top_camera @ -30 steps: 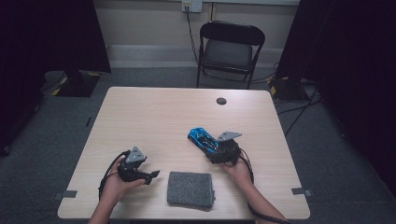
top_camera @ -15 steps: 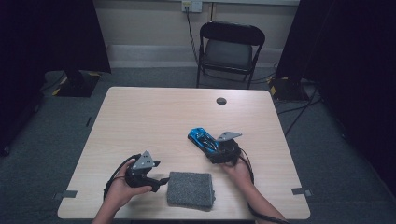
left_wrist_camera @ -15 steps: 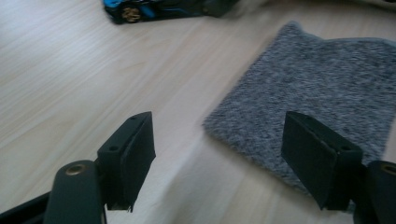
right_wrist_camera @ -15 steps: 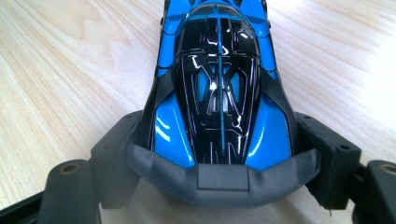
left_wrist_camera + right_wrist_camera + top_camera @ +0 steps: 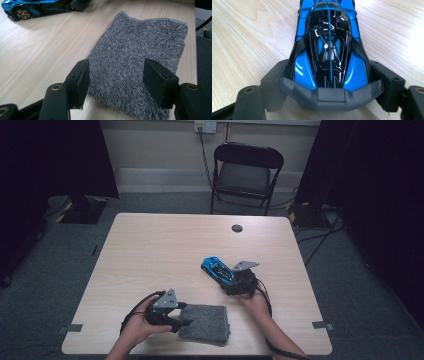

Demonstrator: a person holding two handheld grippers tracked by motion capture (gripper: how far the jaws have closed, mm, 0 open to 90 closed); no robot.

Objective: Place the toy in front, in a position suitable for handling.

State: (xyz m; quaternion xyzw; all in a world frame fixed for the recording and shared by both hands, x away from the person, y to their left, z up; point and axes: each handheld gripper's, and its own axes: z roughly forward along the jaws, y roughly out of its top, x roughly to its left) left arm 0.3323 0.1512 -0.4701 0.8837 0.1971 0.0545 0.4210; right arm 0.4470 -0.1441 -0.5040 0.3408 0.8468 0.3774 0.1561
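The right gripper (image 5: 235,281) clamps the blue toy car (image 5: 329,47) by its rear, likely steadying it. At lower centre, the left gripper (image 5: 175,315) straddles the grey cloth (image 5: 140,62), jaws open, seemingly to grasp it.

Bare table (image 5: 165,250) beyond the grey cloth (image 5: 205,324) and blue toy car (image 5: 216,268), small black disc (image 5: 237,228) aside.

My high view is dim, its corners nearly black. Up close, overhead light glares on my toy car's (image 5: 329,47) glossy roof; the table's (image 5: 37,52) far edge blurs slightly.
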